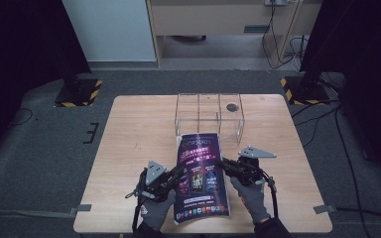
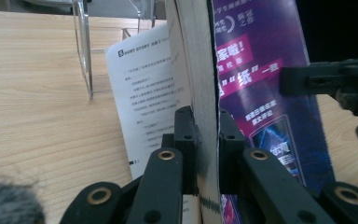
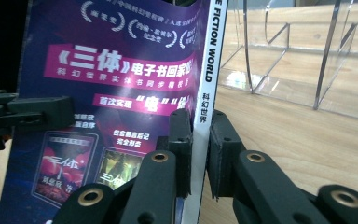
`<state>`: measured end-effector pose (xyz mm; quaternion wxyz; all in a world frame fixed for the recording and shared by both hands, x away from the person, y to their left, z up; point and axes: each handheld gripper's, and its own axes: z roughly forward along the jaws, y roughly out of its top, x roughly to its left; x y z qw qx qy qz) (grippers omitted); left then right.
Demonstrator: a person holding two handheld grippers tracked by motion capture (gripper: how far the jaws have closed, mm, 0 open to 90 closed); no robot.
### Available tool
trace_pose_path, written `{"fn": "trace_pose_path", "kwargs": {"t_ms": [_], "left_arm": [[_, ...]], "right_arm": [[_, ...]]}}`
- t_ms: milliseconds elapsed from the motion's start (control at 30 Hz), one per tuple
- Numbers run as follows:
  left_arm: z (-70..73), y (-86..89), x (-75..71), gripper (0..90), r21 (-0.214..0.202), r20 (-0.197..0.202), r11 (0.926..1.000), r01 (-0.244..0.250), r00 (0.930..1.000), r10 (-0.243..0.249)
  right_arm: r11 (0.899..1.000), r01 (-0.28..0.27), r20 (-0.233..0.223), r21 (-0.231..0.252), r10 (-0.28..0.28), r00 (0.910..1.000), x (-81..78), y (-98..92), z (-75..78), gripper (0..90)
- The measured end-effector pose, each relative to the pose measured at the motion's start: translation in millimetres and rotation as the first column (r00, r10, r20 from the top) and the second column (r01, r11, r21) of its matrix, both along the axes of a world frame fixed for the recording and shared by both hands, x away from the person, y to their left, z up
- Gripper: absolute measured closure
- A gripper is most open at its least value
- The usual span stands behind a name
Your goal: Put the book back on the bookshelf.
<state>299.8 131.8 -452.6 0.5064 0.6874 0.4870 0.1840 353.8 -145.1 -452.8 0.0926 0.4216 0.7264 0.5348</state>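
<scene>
Nearest the person, at the six o'clock edge of the table (image 1: 129, 129), two gloved hands hold a purple-covered magazine (image 1: 201, 173) between them. The left gripper (image 1: 171, 177) is clamped on the magazine's open page edge at about nine o'clock of the cover; the left gripper view shows its jaws pinching the page block, with one printed white page fanning loose beside them. The right gripper (image 1: 226, 166) is closed on the spine side at about three o'clock, its jaws astride the white spine strip (image 3: 208, 60) in the right gripper view. The magazine seems light and thin but floppy: its cover bows between the two grips and its near end sags toward the table edge, so gripping both long edges near the middle, as here, looks the soundest hold, and the glossy cover could slip if the pinch eased. Farther off, toward twelve o'clock, the magazine's far end reaches a clear acrylic divided organizer (image 1: 208, 116) standing on the table.
</scene>
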Motion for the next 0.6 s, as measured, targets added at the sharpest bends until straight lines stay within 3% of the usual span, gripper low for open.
{"fn": "trace_pose_path", "kwargs": {"t_ms": [300,600], "left_arm": [[-3.4,0.8,13.4,78.3,0.011,-0.036,0.9999,-0.003,0.9994,0.004],[-11.6,3.9,31.2,74.9,-0.029,-0.07,0.9995,0.011,0.9974,-0.013]], "right_arm": [[1.0,-0.026,0.021,-0.009,0.026,0.9994,-4.9,1.4,4.0,82.1],[0.999,-0.049,0.024,-0.024,0.049,0.9985,-7.1,0.7,3.8,82.2]]}}
